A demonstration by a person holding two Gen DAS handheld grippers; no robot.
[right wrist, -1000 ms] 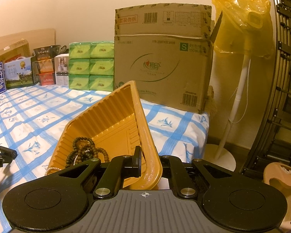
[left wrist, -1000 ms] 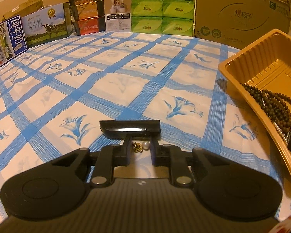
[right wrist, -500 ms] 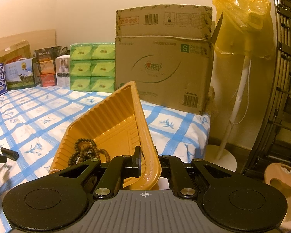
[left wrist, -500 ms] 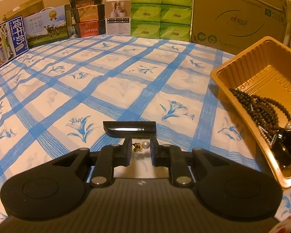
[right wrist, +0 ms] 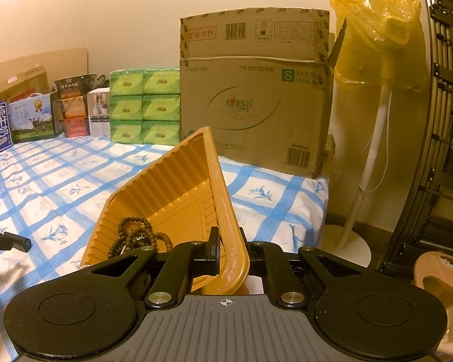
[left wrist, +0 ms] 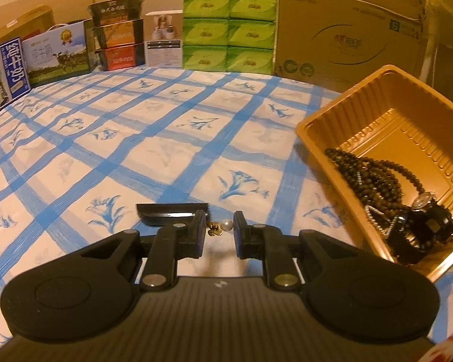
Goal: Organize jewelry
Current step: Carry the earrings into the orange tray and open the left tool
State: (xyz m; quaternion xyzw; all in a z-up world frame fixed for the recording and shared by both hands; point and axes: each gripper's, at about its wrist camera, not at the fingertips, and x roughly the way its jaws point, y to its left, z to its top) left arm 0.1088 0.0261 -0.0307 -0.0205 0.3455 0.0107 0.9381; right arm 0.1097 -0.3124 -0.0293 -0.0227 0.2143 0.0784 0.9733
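Note:
A small gold earring with a white pearl (left wrist: 222,227) lies on the blue-checked cloth (left wrist: 166,157). My left gripper (left wrist: 219,229) is open around it, one finger on each side. A black hair clip (left wrist: 169,213) lies just beyond the left finger. An orange plastic tray (left wrist: 374,96) at the right holds dark bead strands (left wrist: 374,178) and a black watch (left wrist: 422,223). My right gripper (right wrist: 231,250) is shut on the tray's near rim (right wrist: 223,211) and holds the tray tilted. The beads also show in the right wrist view (right wrist: 136,235).
Milk cartons (left wrist: 12,72), stacked snack boxes (left wrist: 117,45), green tissue packs (left wrist: 229,45) and a large cardboard box (left wrist: 350,33) line the back of the table. A standing fan under a yellow bag (right wrist: 377,39) and a metal rack (right wrist: 444,120) stand off the table's right edge.
The left gripper's fingers have opened a little wider around the earring. The tray has come closer to the left gripper and shows more of its contents. The right grip is unchanged.

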